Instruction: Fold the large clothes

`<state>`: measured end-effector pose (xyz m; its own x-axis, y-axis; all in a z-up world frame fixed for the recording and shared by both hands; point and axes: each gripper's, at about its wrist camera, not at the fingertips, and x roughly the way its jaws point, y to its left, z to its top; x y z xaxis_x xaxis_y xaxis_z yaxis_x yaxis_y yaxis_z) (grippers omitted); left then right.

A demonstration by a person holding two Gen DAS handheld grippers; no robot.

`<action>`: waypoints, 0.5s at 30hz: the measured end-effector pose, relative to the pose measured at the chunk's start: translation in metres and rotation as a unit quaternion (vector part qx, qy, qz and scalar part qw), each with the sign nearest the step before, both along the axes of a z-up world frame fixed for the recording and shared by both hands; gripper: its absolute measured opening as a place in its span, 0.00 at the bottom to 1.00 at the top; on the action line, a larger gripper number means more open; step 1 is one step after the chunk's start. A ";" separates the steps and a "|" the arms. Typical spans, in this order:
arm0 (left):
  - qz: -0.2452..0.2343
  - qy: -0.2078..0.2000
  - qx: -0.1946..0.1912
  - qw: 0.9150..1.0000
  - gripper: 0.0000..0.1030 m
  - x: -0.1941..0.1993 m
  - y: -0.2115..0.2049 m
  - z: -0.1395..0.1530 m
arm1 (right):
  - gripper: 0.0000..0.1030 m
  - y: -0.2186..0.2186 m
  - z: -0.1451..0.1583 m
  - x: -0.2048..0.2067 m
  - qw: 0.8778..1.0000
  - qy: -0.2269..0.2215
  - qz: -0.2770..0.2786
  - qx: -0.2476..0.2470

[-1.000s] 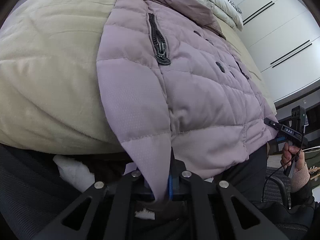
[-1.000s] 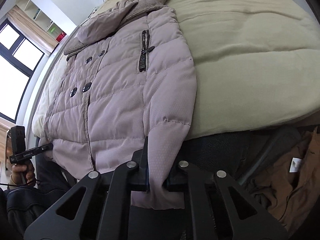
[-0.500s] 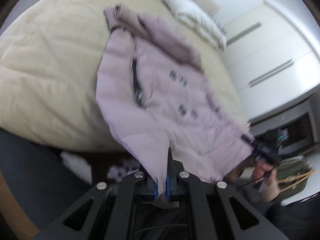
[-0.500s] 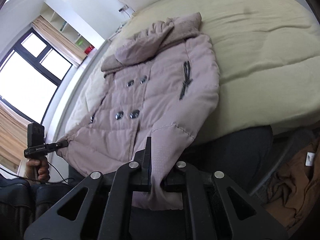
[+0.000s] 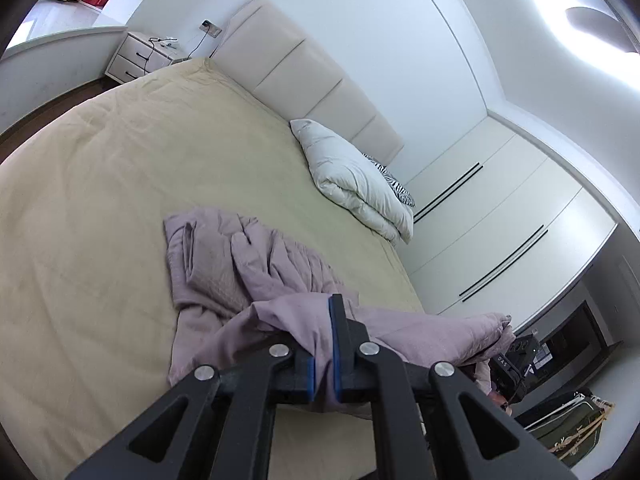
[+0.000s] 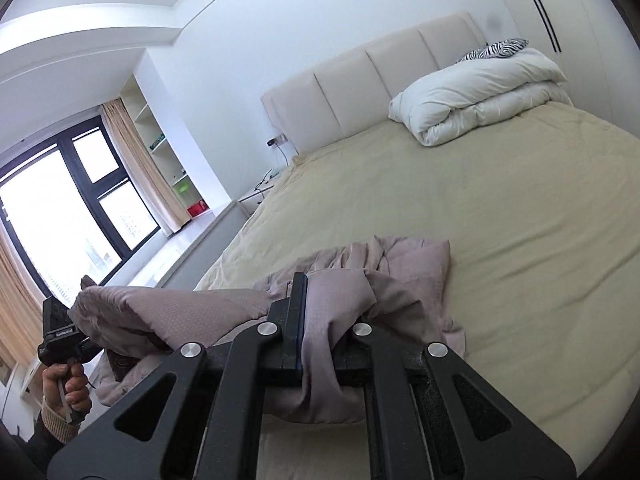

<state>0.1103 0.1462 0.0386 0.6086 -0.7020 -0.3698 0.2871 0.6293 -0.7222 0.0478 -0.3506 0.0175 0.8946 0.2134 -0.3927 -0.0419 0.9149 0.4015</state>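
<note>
The mauve padded coat [image 5: 276, 276] lies bunched on the near half of the bed [image 5: 100, 208], its lower hem lifted clear of the cover and stretched between the two grippers, while its upper part rests crumpled on the beige bedspread. The left gripper [image 5: 325, 344] is pinched on one hem corner, fabric pressed between its blue-edged pads. The right gripper [image 6: 316, 320] is likewise clamped on the opposite corner, cloth draping over its right finger. In the right wrist view the left hand [image 6: 66, 388] grips its tool's handle at the lower left, beside the raised hem. Toward the head of the bed, a folded white duvet [image 5: 360, 184] sits against the padded headboard [image 5: 304, 80], with a zebra-patterned pillow [image 6: 496, 50] touching it; both are well apart from the coat. A bedside cabinet [image 5: 140, 58] stands beyond the bed's far corner. White wardrobe doors [image 5: 500, 216] line one side; a window [image 6: 60, 216] with curtains lines the other. A green bag [image 5: 568, 432] sits on the floor.
</note>
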 end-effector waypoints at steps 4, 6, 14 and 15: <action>0.019 0.013 -0.011 1.000 0.07 0.071 -0.006 0.000 | 0.06 -0.009 0.010 0.080 0.999 0.008 -0.043 -0.032; 0.033 0.013 -0.001 0.999 0.07 0.100 -0.010 -0.001 | 0.06 -0.013 0.009 0.119 0.996 0.012 -0.065 -0.062; 0.083 0.038 0.081 0.992 0.07 0.221 -0.045 -0.052 | 0.06 -0.031 -0.044 0.284 0.989 0.079 -0.096 -0.081; 0.088 0.047 0.088 0.991 0.07 0.232 -0.048 -0.064 | 0.06 -0.033 -0.056 0.302 0.988 0.091 -0.100 -0.080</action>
